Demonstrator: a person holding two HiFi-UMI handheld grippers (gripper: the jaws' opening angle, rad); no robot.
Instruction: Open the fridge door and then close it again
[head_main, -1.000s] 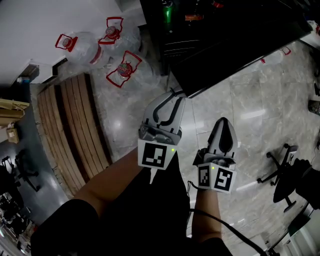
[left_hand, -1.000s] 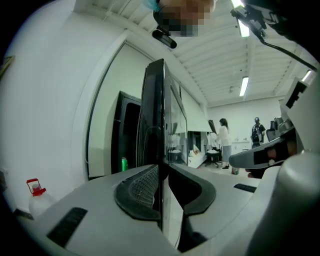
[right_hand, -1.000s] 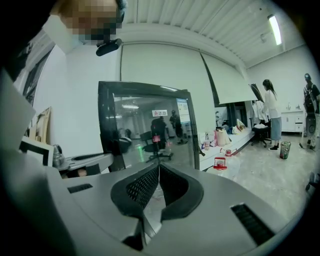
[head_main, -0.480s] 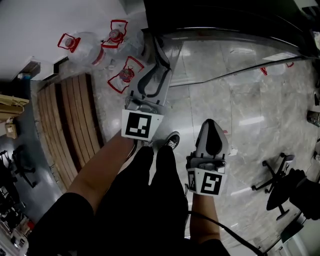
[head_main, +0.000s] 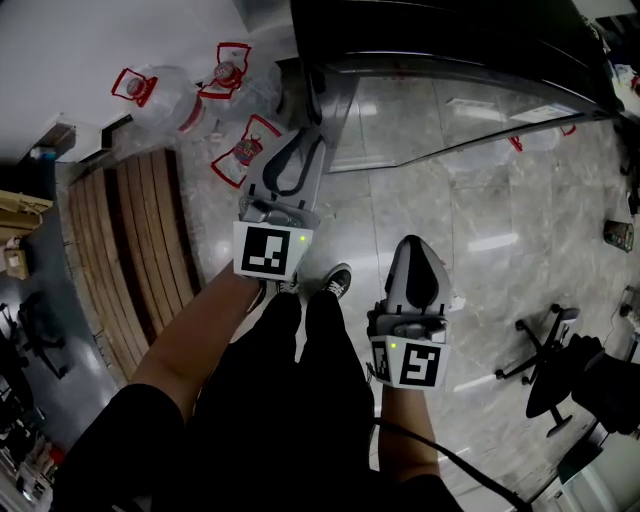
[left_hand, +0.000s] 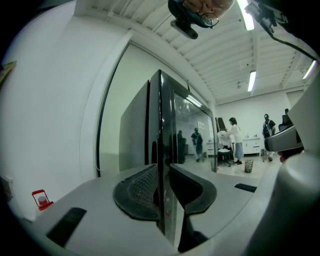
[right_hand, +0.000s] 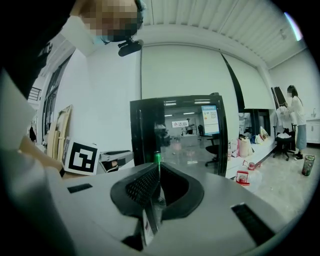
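Looking down in head view: the dark fridge (head_main: 430, 35) is at 12. L gripper (head_main: 312, 118) reaches up toward 12, to the fridge's edge. R gripper (head_main: 416, 248) sits back at 3. Both arms stretch fwd.

Only L gripper view shows the grip. The fridge door (left_hand: 161, 120) edge stands straight up, 12 to 6, w/ jaws pinching it, just closed in a bit.

Only R gripper view shows R jaw tips together, holding nothing. The fridge front is at 12, w/ a green bottle (right_hand: 157, 156) behind the glass.
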